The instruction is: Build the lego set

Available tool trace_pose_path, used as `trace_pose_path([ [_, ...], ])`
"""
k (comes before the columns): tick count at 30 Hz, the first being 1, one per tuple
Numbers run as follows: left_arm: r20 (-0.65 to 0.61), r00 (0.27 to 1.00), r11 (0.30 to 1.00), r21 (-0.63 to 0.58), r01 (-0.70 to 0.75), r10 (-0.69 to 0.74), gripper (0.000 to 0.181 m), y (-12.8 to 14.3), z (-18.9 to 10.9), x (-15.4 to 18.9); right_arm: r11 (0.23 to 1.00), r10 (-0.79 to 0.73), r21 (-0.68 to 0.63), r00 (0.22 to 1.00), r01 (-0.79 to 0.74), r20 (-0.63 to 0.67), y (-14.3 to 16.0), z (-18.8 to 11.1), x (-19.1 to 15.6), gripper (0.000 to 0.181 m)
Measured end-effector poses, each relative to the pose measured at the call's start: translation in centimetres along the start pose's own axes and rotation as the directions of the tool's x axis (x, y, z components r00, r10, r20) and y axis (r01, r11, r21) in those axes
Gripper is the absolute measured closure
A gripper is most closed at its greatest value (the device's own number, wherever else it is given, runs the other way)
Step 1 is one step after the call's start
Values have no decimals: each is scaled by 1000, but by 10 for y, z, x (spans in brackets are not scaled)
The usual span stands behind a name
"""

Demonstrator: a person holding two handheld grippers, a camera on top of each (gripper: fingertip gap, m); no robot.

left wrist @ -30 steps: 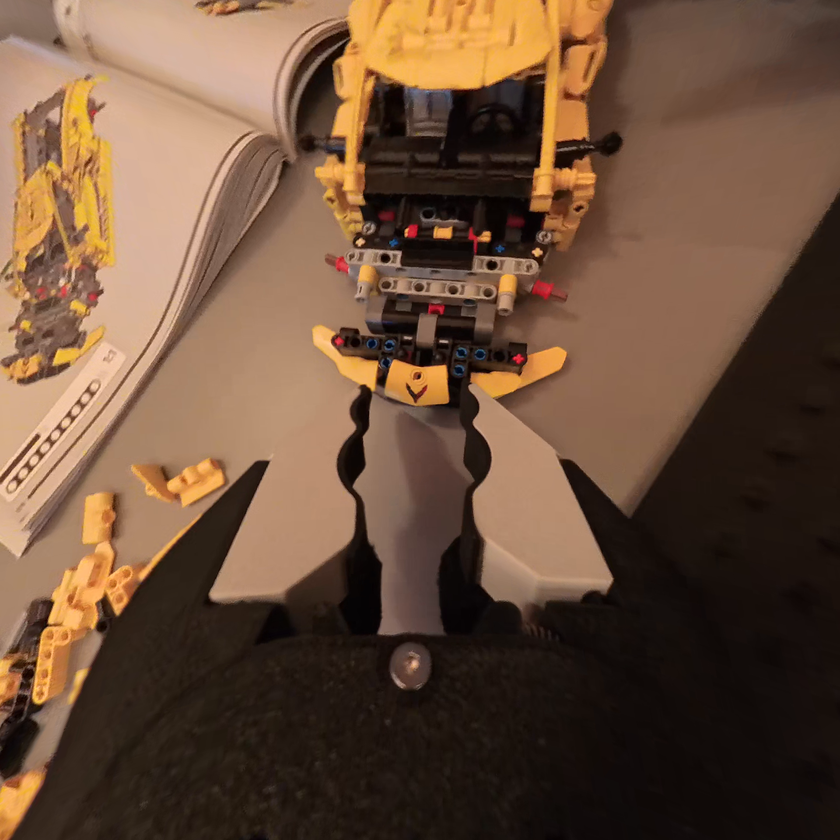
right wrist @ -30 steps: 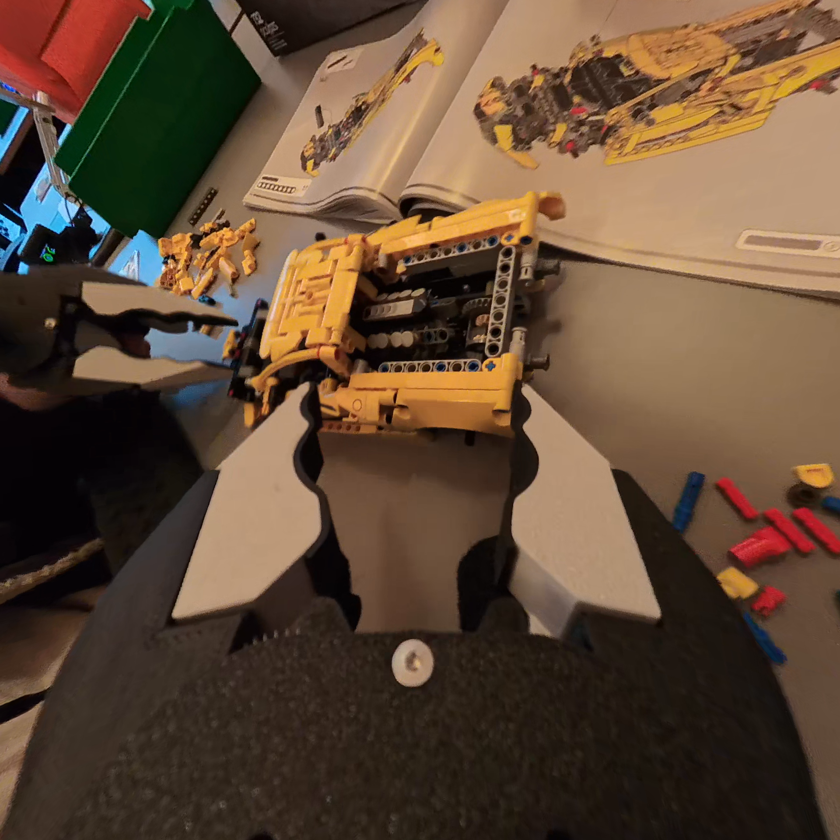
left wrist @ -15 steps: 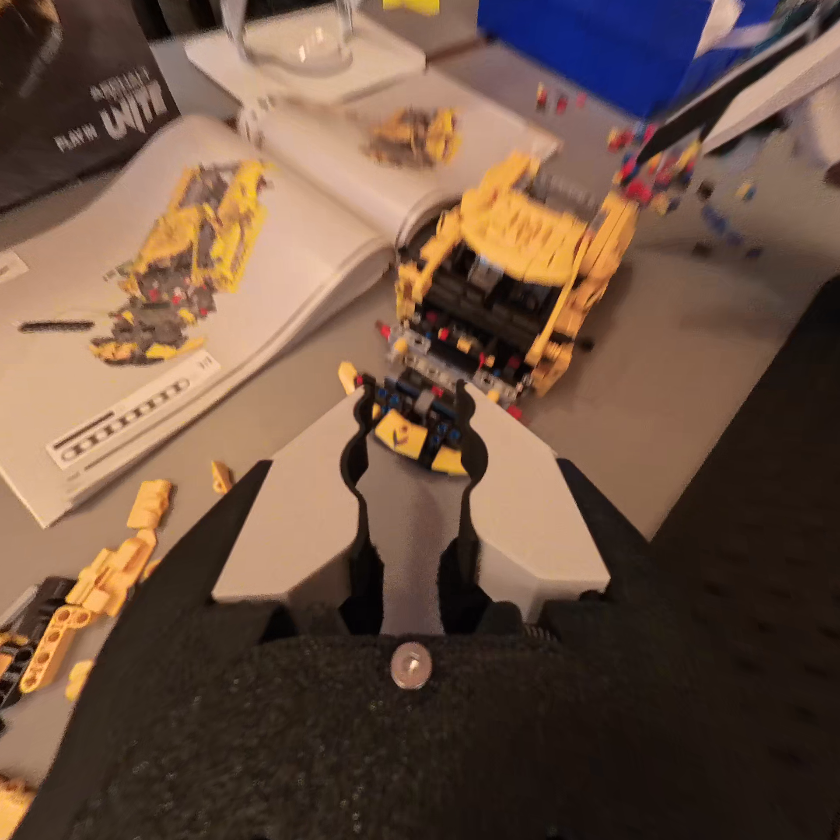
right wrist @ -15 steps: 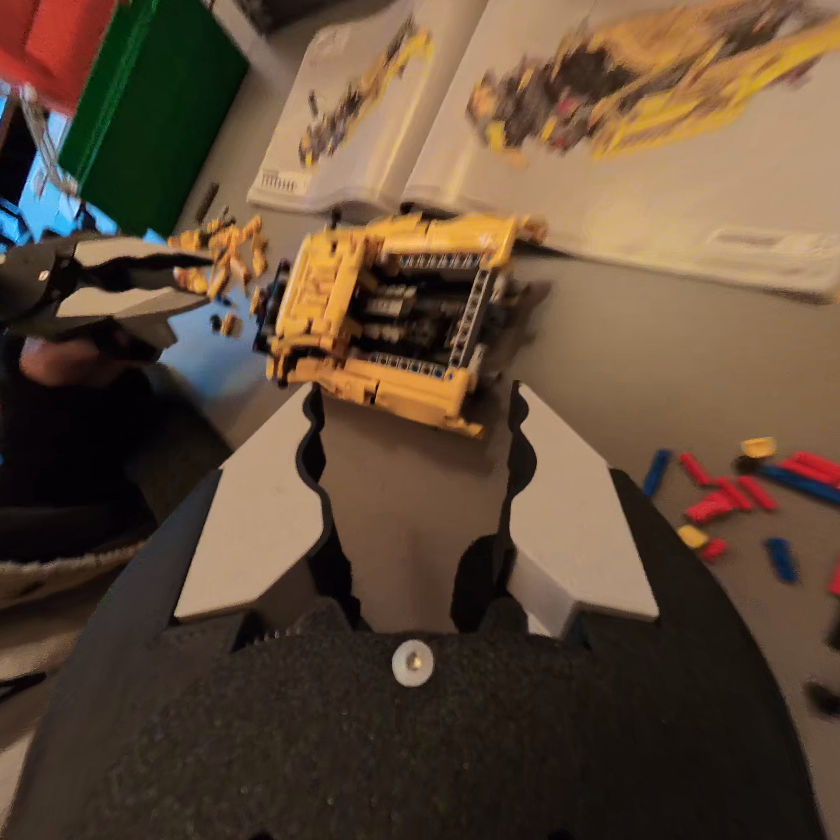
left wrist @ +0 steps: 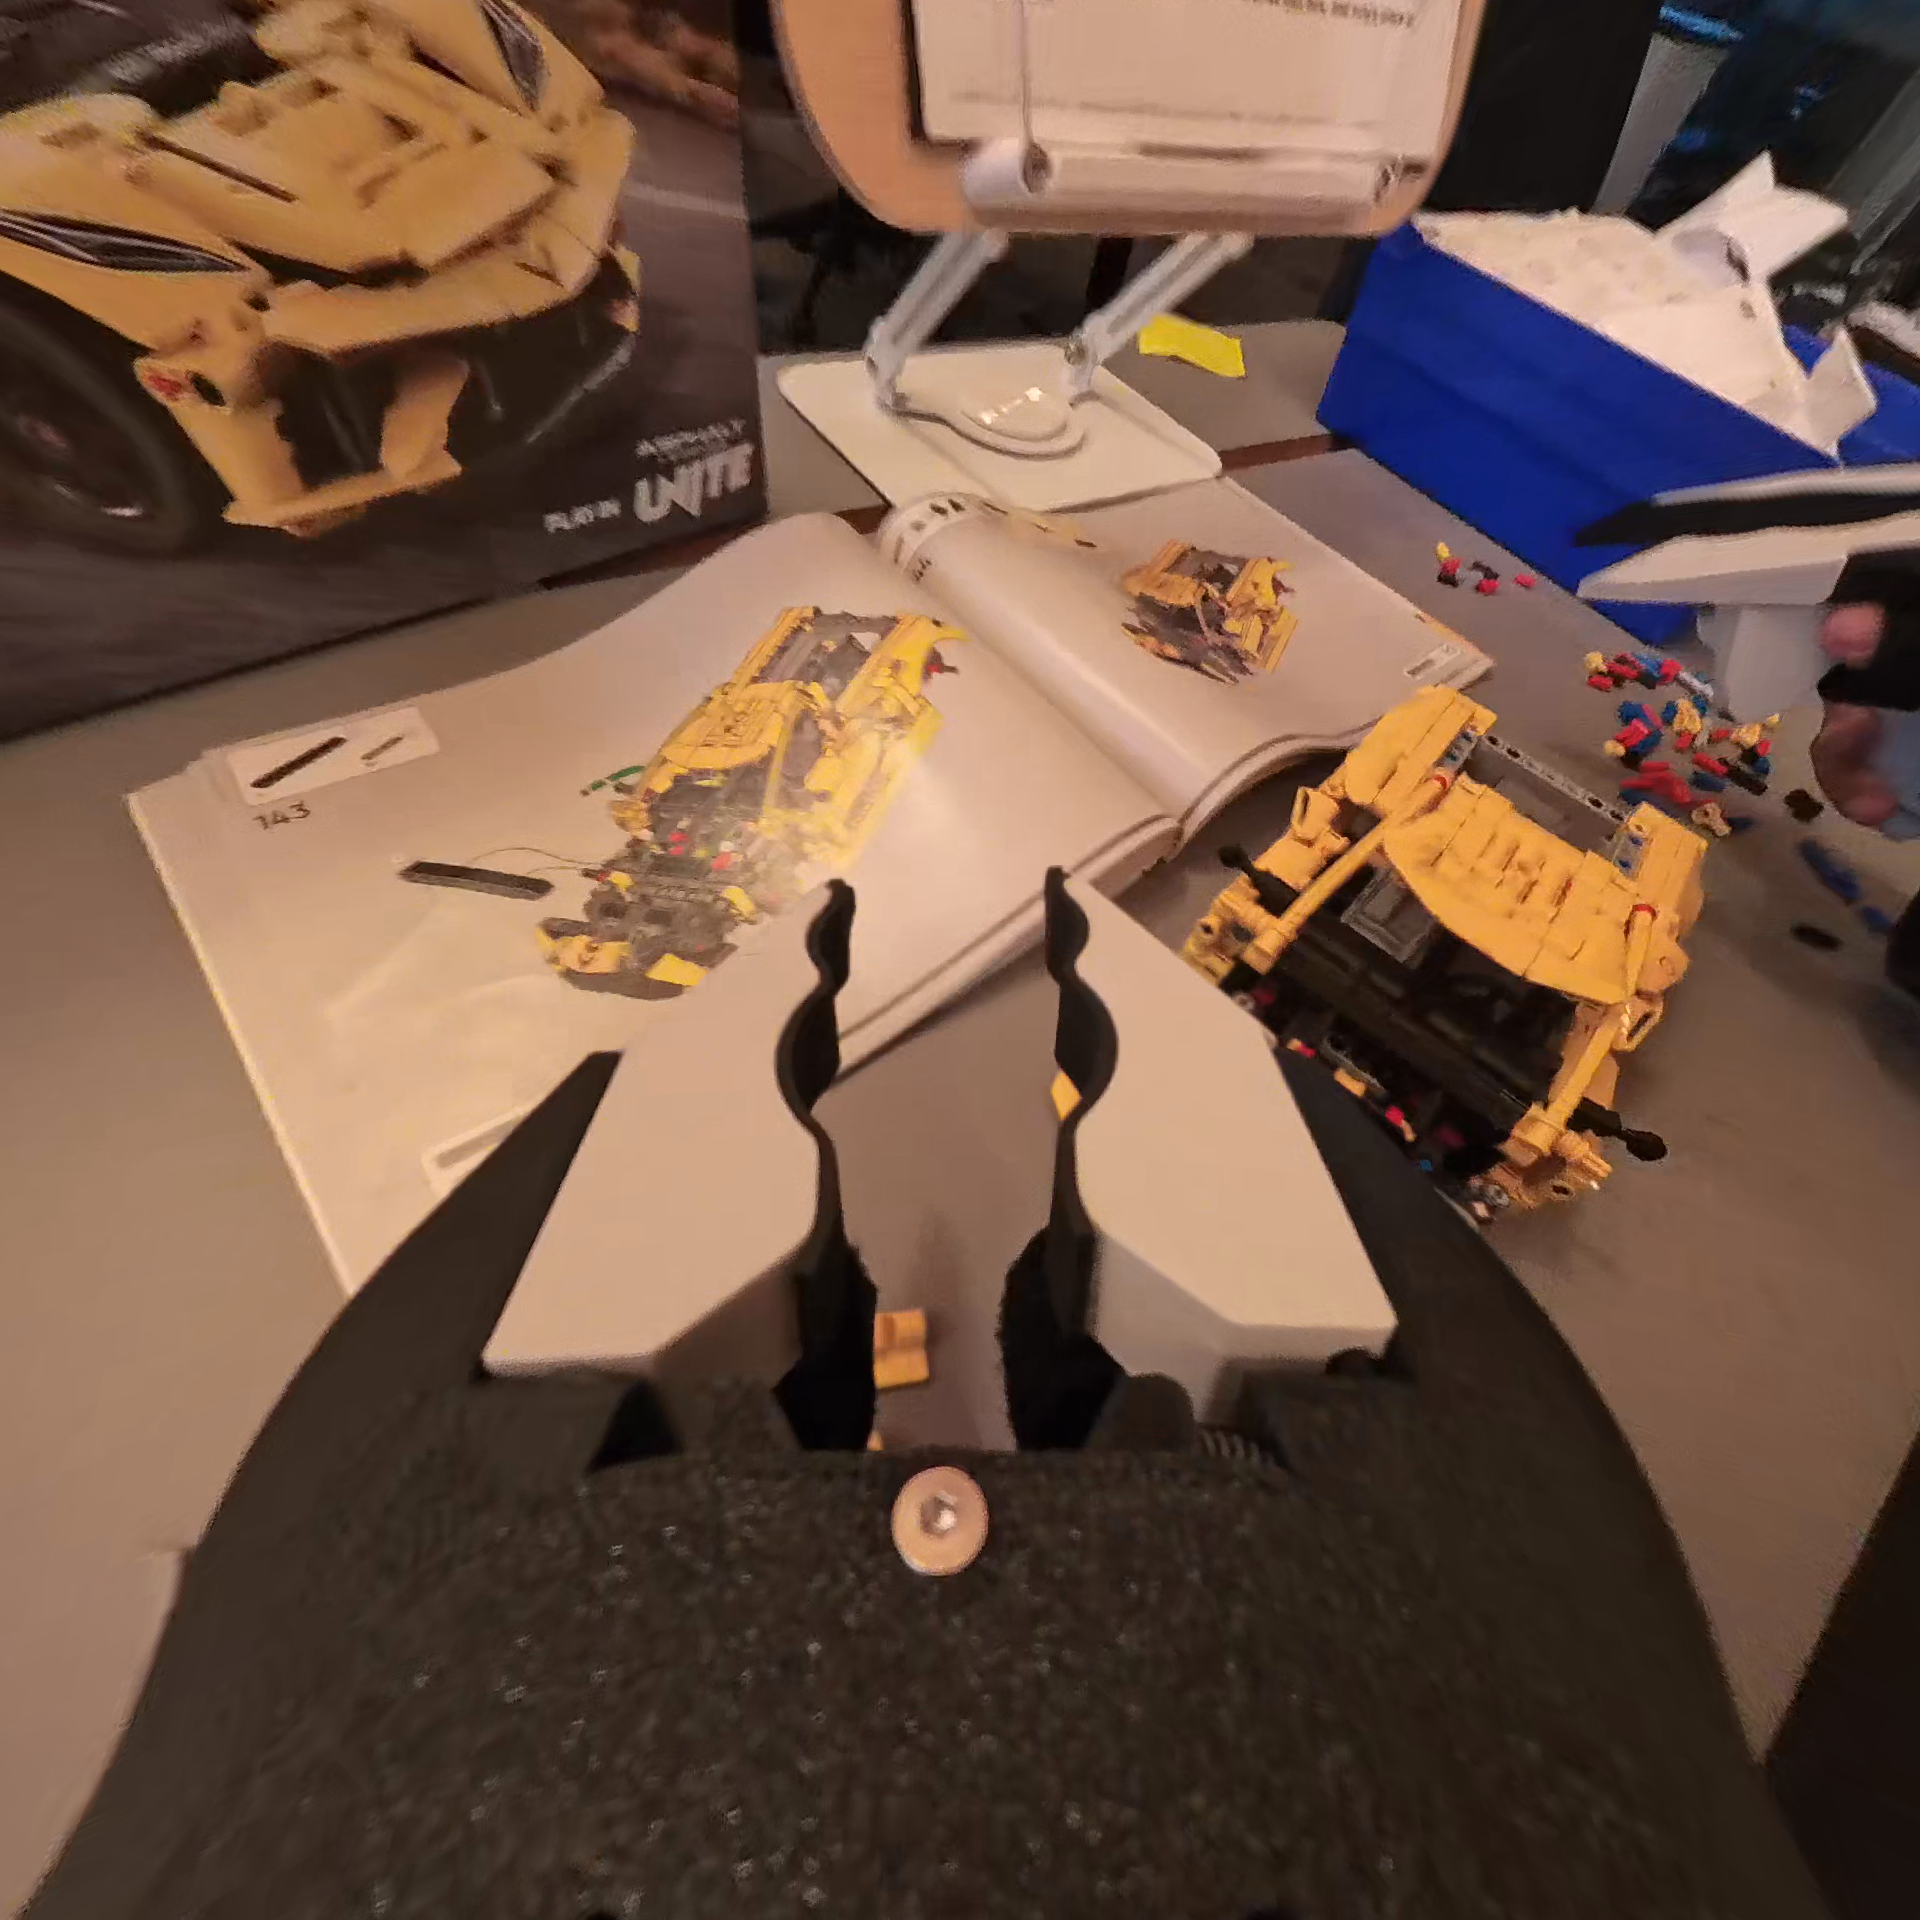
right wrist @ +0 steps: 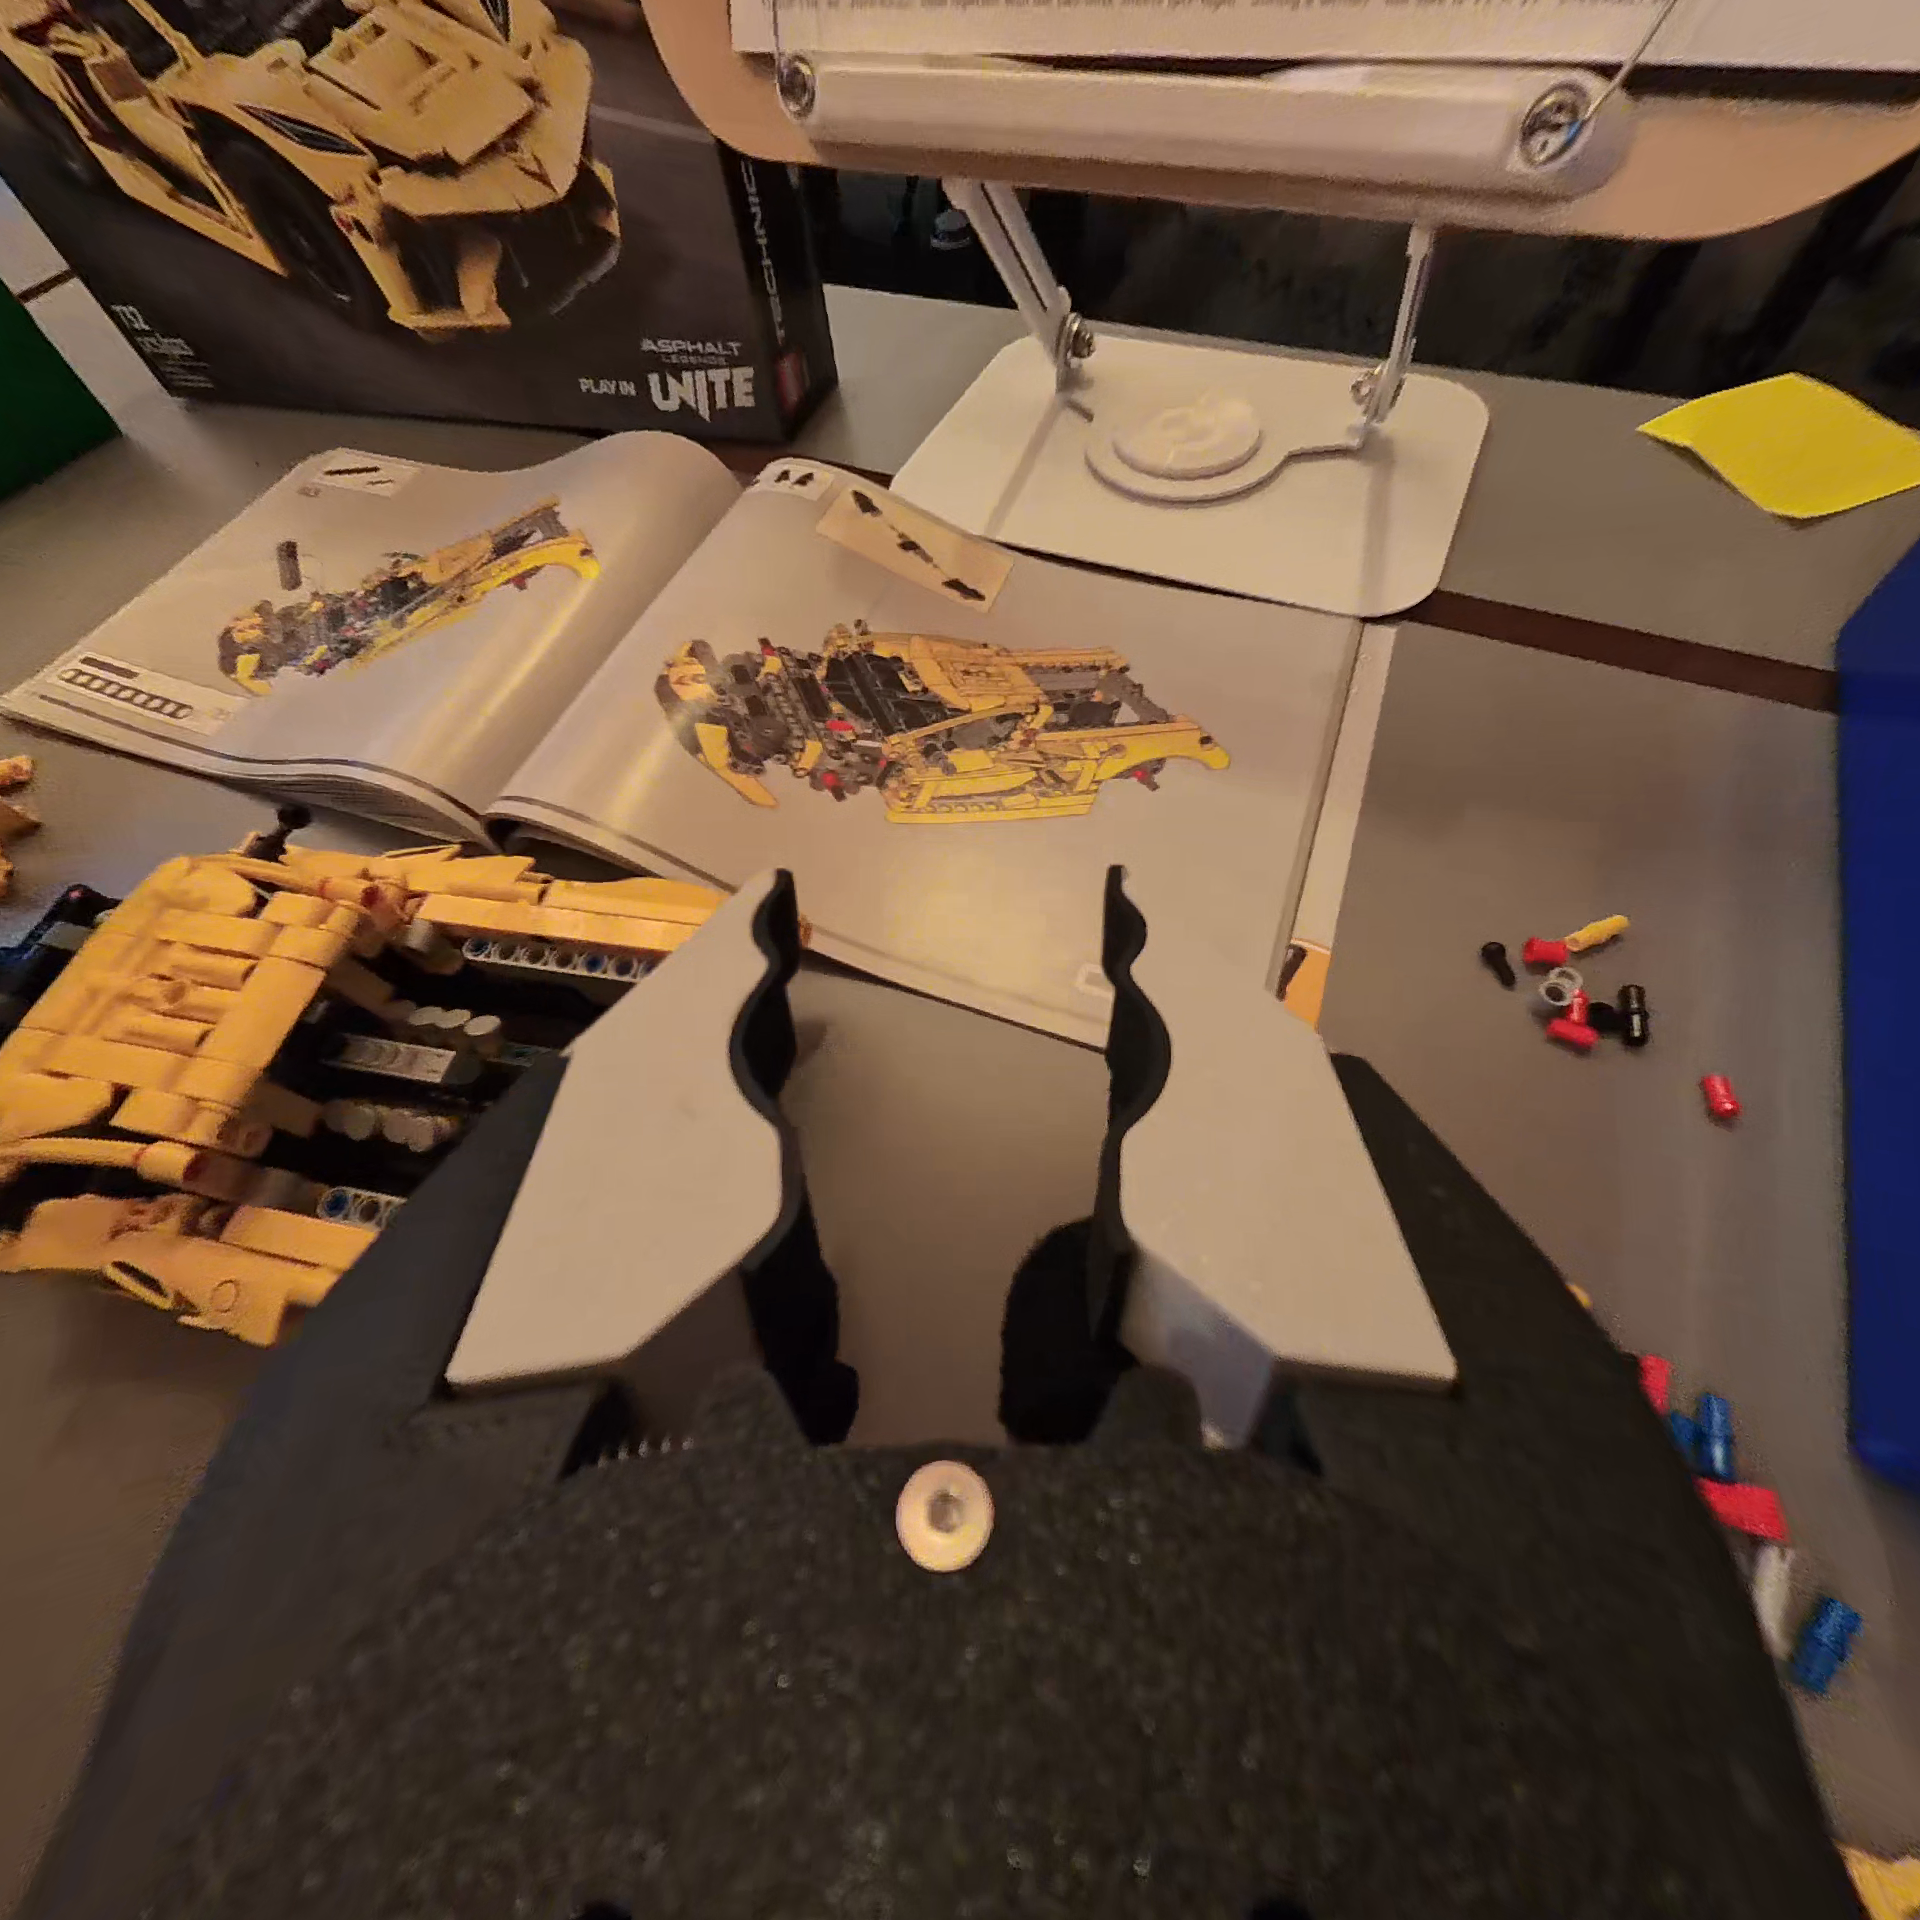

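Observation:
The partly built yellow and black lego car [left wrist: 1455, 956] stands on the grey table beside the open instruction book [left wrist: 727, 779]. My left gripper [left wrist: 943, 894] is open and empty, held above the book's near edge, with the car to its right. A small yellow piece [left wrist: 899, 1345] lies on the table below its fingers. My right gripper [right wrist: 945, 883] is open and empty over the book's right page [right wrist: 935, 727], with the car [right wrist: 208, 1039] to its left. The right gripper also shows far right in the left wrist view [left wrist: 1766, 561].
The set's dark box [left wrist: 312, 312] and a white stand [right wrist: 1195, 468] are behind the book. A blue bin [left wrist: 1558, 395] is at the right. Small red, blue and black pieces [right wrist: 1579, 987] lie right of the book. A yellow paper note [right wrist: 1787, 447] lies far right.
Both grippers have pulled back from the car and tilted up. The left one swung left, off the car's front end. The right one swung right, over the book.

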State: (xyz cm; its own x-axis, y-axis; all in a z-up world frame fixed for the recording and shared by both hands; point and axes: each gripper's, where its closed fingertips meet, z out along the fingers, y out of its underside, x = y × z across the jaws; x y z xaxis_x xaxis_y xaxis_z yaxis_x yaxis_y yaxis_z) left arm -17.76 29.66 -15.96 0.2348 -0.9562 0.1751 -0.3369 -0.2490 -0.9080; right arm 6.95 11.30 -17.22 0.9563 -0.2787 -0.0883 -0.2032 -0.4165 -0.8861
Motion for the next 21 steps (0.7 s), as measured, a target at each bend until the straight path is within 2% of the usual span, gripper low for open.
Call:
trace_pose_path([
  [4, 21, 998, 998, 26, 56, -57, 144, -3, -8, -20, 1000, 29, -7, 998, -29, 59, 0, 2, -13, 127],
  [9, 52, 997, 998, 10, 59, -59, 144, 2, -10, -34, 999, -40, -9, 999, 40, 12, 2, 5, -9, 134],
  [14, 41, 994, 995, -14, 103, -103, 144, 9, -8, -39, 1000, -17, -20, 1000, 17, 19, 10, 13, -5, 135],
  [21, 96, 981, 982, -71, 177, -170, 144, 25, -6, -59, 998, -11, -63, 1000, 13, 27, 21, 20, -6, 137],
])
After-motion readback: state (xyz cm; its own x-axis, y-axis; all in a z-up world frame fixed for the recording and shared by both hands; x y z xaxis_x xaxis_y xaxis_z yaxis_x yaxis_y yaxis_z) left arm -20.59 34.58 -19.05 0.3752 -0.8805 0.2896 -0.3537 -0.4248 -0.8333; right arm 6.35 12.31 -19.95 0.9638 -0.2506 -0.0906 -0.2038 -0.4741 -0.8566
